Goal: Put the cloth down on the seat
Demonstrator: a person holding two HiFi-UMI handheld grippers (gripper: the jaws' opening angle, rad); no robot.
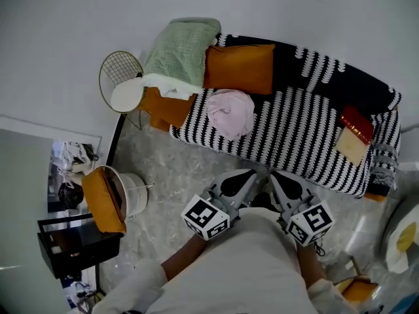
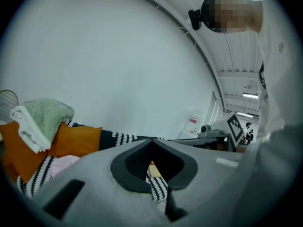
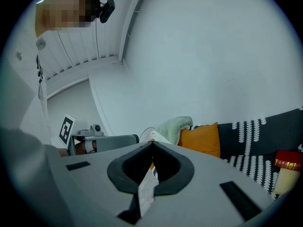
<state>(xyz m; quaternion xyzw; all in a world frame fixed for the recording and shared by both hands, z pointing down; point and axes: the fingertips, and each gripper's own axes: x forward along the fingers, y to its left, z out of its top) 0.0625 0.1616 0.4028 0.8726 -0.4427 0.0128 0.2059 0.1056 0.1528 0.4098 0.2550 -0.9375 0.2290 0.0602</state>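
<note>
A crumpled pink cloth (image 1: 230, 112) lies on the seat of the black-and-white striped sofa (image 1: 308, 120), just below an orange cushion (image 1: 239, 68); its edge shows in the left gripper view as the pink cloth (image 2: 64, 163). My left gripper (image 1: 254, 175) and right gripper (image 1: 275, 176) hover side by side over the floor in front of the sofa, short of the cloth. Both are shut and hold nothing. In their own views the left gripper (image 2: 152, 141) and right gripper (image 3: 152, 144) have tips that meet.
A green blanket (image 1: 180, 50) and white towel (image 1: 171, 84) are piled at the sofa's left end over another orange cushion (image 1: 167, 108). A wire side table (image 1: 120, 80) stands left of it. A white basket (image 1: 131, 193) with an orange cushion sits on the marble floor. A red box (image 1: 357, 124) lies on the sofa's right.
</note>
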